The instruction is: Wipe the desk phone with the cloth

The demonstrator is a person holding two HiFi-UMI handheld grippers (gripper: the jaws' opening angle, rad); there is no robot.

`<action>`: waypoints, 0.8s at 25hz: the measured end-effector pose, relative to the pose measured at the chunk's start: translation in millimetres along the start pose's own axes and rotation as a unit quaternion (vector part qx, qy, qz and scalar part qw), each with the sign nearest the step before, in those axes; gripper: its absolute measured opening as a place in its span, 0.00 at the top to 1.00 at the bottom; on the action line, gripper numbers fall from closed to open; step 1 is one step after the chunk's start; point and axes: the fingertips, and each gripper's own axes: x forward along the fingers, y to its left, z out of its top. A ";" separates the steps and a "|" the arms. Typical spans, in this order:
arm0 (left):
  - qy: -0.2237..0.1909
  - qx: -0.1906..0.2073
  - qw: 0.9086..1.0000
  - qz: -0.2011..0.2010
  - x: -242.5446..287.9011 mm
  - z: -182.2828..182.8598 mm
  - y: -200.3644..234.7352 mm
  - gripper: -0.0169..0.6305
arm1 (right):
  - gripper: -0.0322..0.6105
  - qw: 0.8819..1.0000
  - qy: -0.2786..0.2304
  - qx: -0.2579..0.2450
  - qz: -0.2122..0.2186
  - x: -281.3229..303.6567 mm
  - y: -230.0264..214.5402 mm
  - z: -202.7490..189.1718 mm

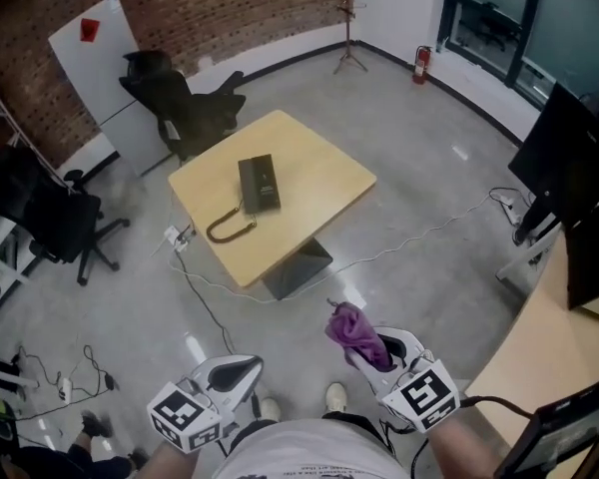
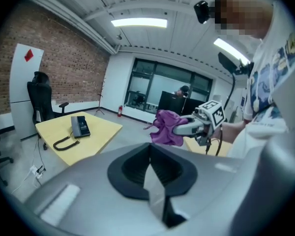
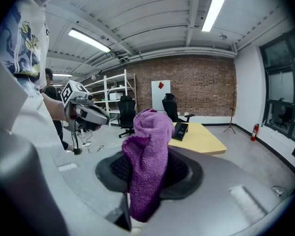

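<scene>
Down near the person's body, the right gripper [image 1: 377, 355] is clamped on the purple cloth [image 1: 353, 329]. The cloth bunches up out of the jaws and hangs over them. In the right gripper view it fills the middle of the frame, pinched between the two jaws with a fold drooping below the grip.

The left gripper [image 1: 242, 369] is held just beside the right one, low and to the left. Its jaws are pressed together with nothing between them, and the left gripper view shows them meeting in a single seam.

The desk phone [image 1: 259, 182] lies well apart from both grippers, across a stretch of bare concrete floor [image 1: 419, 198]. It sits flat near the middle of a yellow table [image 1: 329, 173] that stands ahead of the person. A dark cord [image 1: 230, 230] curls from the phone toward the table's near left edge.

Seen from the right gripper, the phone shows just past the right side of the cloth, far behind it. The cloth touches neither the phone nor the table.

A black office chair [image 1: 185, 108] stands beyond the table.
</scene>
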 end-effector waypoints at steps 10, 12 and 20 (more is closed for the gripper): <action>-0.034 -0.001 0.999 -0.021 -87.1 -14.9 22.7 0.97 | 0.76 0.999 -0.016 0.014 -0.028 21.1 91.6 33.0; -0.035 -0.005 0.999 -0.023 -103.8 -23.9 29.1 0.97 | 0.76 0.999 -0.023 0.009 -0.028 31.2 113.6 40.1; -0.025 -0.008 0.998 -0.064 -126.7 -48.4 33.4 0.97 | 0.76 0.999 -0.024 0.014 -0.033 43.6 172.9 45.9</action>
